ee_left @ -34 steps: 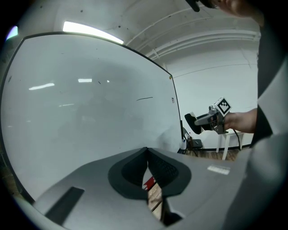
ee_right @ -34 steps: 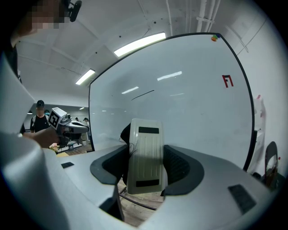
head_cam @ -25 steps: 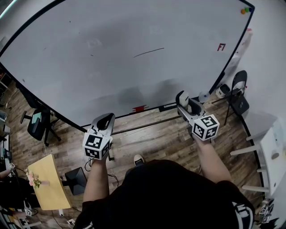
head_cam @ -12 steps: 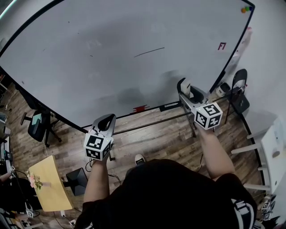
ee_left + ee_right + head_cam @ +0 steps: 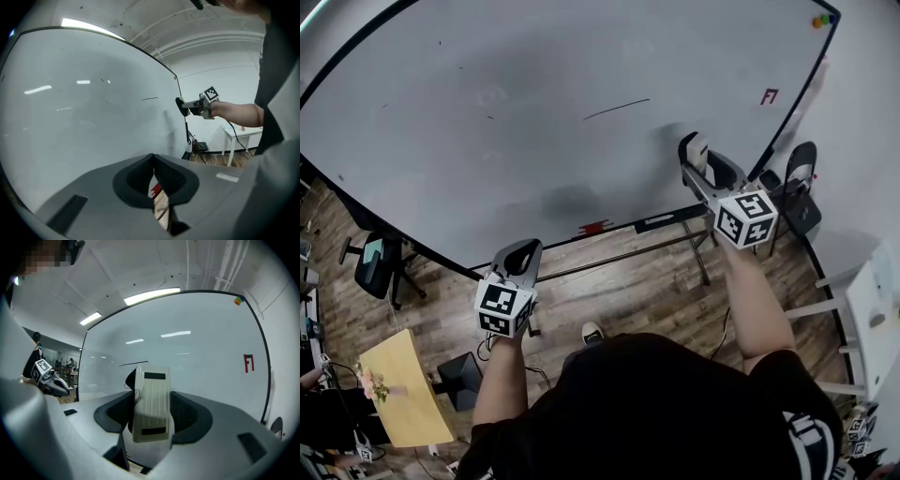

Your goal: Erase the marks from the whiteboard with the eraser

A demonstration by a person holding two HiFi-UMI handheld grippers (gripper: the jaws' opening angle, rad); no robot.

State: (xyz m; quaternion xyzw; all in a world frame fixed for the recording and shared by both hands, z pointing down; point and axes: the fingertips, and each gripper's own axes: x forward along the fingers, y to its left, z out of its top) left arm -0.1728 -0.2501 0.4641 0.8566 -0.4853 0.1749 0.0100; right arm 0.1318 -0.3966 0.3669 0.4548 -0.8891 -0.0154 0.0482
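Note:
A large whiteboard (image 5: 534, 84) fills the upper head view, with a thin black line (image 5: 616, 109) drawn near its middle. My right gripper (image 5: 691, 155) is shut on a cream eraser (image 5: 151, 404) and held up in front of the board, below and to the right of the black line (image 5: 133, 363). Whether the eraser touches the board is unclear. A red "F" mark (image 5: 769, 96) sits further right, also seen as the red mark (image 5: 248, 363). My left gripper (image 5: 521, 255) hangs lower at the left, jaws shut with nothing between them (image 5: 153, 185).
The board's tray edge (image 5: 661, 221) carries a red item (image 5: 592, 227). A folding chair (image 5: 802, 192) stands at the right, a white table (image 5: 872, 309) further right. An office chair (image 5: 373, 264) and a yellow table (image 5: 403, 389) stand at the left on the wooden floor.
My right gripper has risen with the eraser from near the tray up onto the board's face, towards the black line. The left gripper has stayed put.

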